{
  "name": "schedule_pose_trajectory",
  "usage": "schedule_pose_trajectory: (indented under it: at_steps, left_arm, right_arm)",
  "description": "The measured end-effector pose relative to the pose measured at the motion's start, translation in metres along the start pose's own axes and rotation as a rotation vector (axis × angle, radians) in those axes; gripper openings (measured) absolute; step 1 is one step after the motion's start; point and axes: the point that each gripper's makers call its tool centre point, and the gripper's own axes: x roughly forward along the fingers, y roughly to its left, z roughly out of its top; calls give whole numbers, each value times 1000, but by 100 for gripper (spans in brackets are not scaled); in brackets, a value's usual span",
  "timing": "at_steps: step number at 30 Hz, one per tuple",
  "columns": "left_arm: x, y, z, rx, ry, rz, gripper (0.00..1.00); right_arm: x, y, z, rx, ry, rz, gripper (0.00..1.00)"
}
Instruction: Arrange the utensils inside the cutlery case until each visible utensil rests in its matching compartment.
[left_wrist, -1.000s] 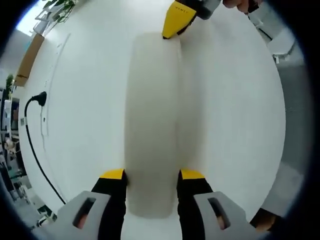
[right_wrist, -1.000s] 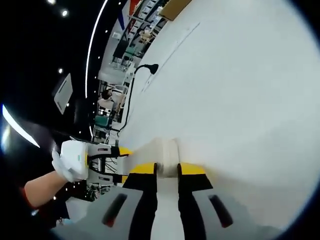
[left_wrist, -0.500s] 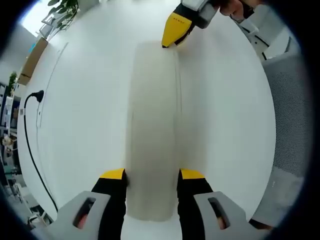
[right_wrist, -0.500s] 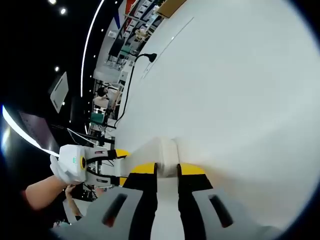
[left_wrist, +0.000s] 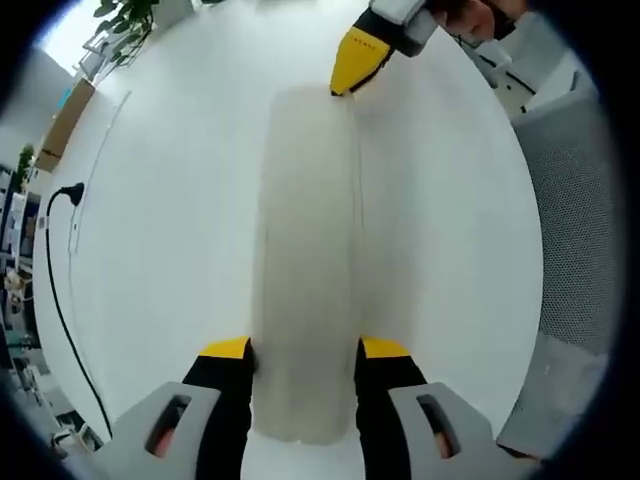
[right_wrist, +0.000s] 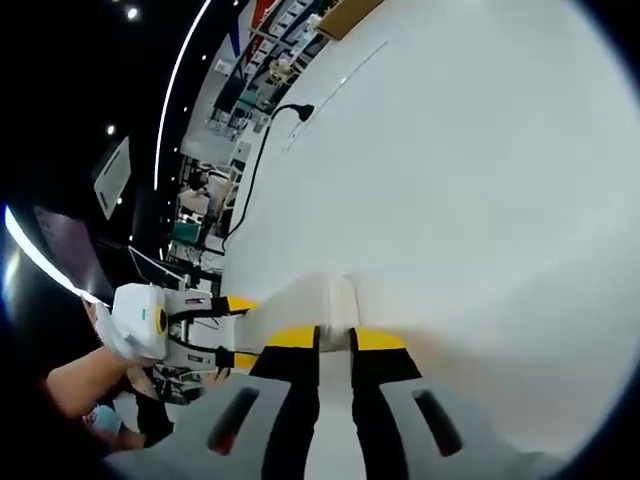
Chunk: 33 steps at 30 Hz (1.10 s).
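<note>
— What's the setting?

— A broad white table in an open workroom. A black cable with its plug lies along the table's left side, and a cardboard box sits at the far left edge. In the right gripper view, shelves and ceiling lights show beyond the table's edge.

— And the cutlery case?

— The case is a long, translucent white box lying closed on the table, running from near to far. No utensils can be made out through it.

— How does the left gripper stand?

— The left gripper has its yellow-tipped jaws spread to the case's width and pressed against both long sides at the near end, so it is clamped on the case.

— The right one?

— In the left gripper view, the right gripper touches the case's far right corner. In its own view, the right gripper has its jaws drawn narrow, pinching a thin raised edge of the case. The left gripper appears at the left there, held by a hand.
</note>
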Motion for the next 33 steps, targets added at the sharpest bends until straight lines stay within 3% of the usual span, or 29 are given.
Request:
schedule_pose_trajectory:
  at_steps: [7, 10, 12, 14, 18, 20, 23, 25, 27, 29, 31, 33]
  left_arm:
    - [-1, 2, -3, -61, -43, 26, 42]
    - [-3, -3, -11, -102, -45, 23, 49]
    - [-5, -1, -10, -83, -92, 50, 49]
    - [-8, -9, -14, -162, -122, 21, 56]
    - [-20, -6, -9, -197, -230, 82, 59]
    - [-26, -5, -15, -203, -214, 127, 60]
    - [-36, -6, -14, -207, -252, 172, 61]
    - [-44, -9, -11, -225, -289, 181, 61]
    - [-55, -12, -7, -292, -346, 186, 61]
    - [-69, -17, -5, -364, -404, 195, 64]
    - [-77, -21, -5, -423, -439, 202, 65]
    - [-88, -27, -5, -489, -482, 197, 65]
  right_arm:
    - [2, 4, -4, -4, 42, -24, 12]
    - [1, 7, -10, -53, 70, -22, 17]
    - [-1, 8, -9, -54, 63, -31, 23]
    - [-6, 10, -10, -62, 60, -32, 23]
    - [-13, 13, -11, -109, 59, -43, 29]
    - [-17, 17, -13, -152, 64, -49, 30]
    - [-23, 27, -14, -261, 70, -41, 32]
    - [-28, 33, -17, -358, 82, -48, 35]
    - [-33, 41, -15, -511, 68, -49, 38]
    - [-37, 46, -18, -555, 71, -54, 40]
    - [-41, 51, -18, -529, 60, -46, 40]
    - [-47, 58, -17, -561, 36, -32, 41]
